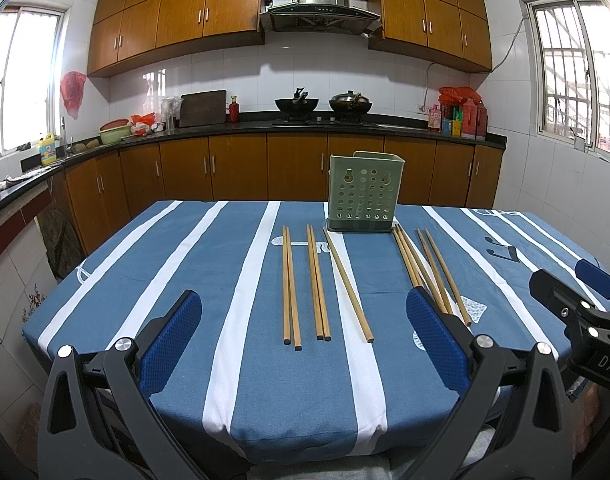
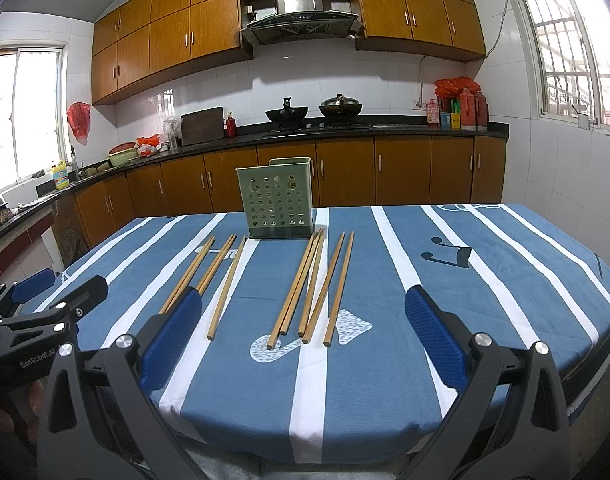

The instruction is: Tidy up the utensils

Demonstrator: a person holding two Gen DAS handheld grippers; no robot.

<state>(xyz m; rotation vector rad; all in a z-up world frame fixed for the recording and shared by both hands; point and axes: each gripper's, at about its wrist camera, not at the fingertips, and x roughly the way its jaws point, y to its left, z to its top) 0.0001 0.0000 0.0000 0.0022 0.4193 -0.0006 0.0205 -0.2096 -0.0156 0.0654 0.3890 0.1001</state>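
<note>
Nearest, the left gripper [image 1: 305, 332] hangs over the near edge of the table with its blue-padded fingers [image 1: 169, 344] spread wide and nothing between them. Likewise the right gripper [image 2: 305, 332] is spread wide and empty, a little to the right of its partner; in the left wrist view its dark body shows at the right border.

Below them lies a blue tablecloth [image 1: 193, 264] with white stripes. On it, wooden chopsticks lie lengthwise, pointing away from the grippers. To the left is one pair [image 1: 291, 286], just beside it a second pair [image 1: 318, 282], and then a single chopstick [image 1: 347, 284] angled slightly apart. To the right lies a cluster of three [image 2: 301, 284], though whether they touch along their length is hard to tell, and beside that another pair [image 2: 332, 288]. The left gripper's right finger hides the near ends of the cluster in its own view.

Beyond the far tips of the chopsticks, a pale green perforated utensil holder [image 1: 363, 194] stands upright on the cloth, between the two groups.

Farther back runs a black countertop [image 1: 385, 128] over brown cabinets, with two woks [image 1: 323, 106] on the stove under a range hood [image 1: 319, 0].
</note>
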